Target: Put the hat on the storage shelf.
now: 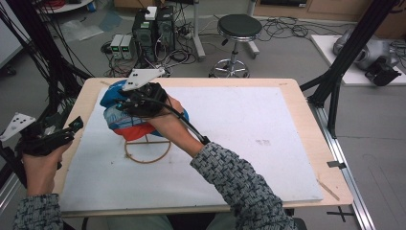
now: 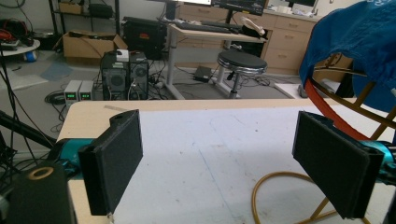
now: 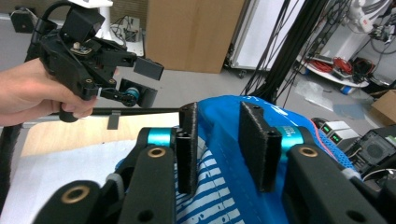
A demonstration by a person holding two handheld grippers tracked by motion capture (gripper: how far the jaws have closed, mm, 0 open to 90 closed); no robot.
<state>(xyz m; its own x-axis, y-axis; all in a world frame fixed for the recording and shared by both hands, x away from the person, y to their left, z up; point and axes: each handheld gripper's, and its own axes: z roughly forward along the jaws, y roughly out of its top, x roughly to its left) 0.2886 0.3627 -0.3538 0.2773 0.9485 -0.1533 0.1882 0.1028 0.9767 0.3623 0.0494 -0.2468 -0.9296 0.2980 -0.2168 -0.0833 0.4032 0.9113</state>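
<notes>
Black padded right tool [image 3: 225,142] straddles blue fabric cap [image 3: 243,196]

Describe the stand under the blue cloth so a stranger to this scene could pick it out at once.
Start at the white mat covering the wooden table and go to its near-left part, below the right claw. There a thin golden wire stand rests on a ring-shaped base, with a blue, white and orange cloth draped over its top. It is the only metal hoop lying on the mat.

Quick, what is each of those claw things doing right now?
Left gripper: open, holding nothing, at the table's left edge.
Right gripper: jaws partly open around the blue cap on its wire stand, not yet clamped.
</notes>
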